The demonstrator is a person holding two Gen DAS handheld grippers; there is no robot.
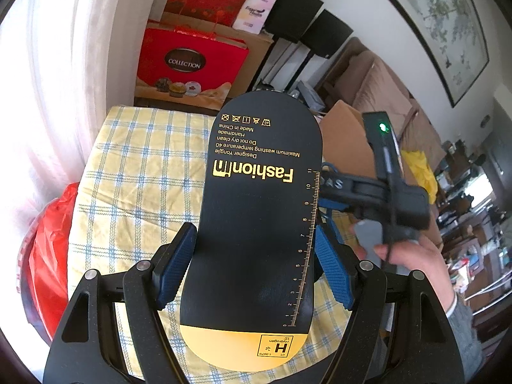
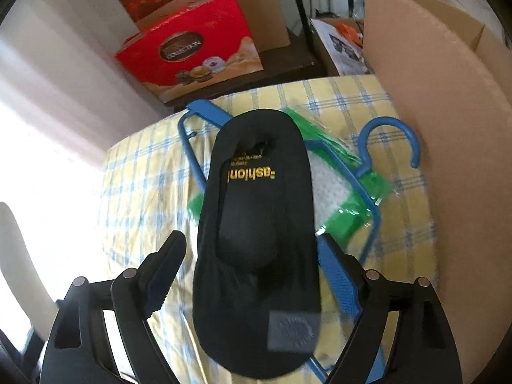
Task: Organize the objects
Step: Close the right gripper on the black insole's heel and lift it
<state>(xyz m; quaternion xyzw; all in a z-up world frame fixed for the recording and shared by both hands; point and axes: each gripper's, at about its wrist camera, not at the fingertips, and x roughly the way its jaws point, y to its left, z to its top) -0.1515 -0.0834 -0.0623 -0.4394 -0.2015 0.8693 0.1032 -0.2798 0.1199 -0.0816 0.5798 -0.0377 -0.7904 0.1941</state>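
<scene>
My left gripper (image 1: 254,249) is shut on a black and yellow card insert (image 1: 259,211) printed "Fashion", held above the checked cloth. My right gripper (image 2: 248,265) holds a black sock (image 2: 256,240) stretched over a like card, its jaws against the sock's sides. In the left wrist view the right gripper's body (image 1: 384,198) shows to the right, held by a hand. A blue hanger (image 2: 380,150) and a green packet (image 2: 339,192) lie on the cloth under the sock.
A yellow and blue checked cloth (image 1: 134,172) covers the table. Red gift boxes (image 1: 188,60) stand behind it. A cardboard box (image 2: 441,102) stands at the right. A red plastic bag (image 1: 48,249) hangs at the left.
</scene>
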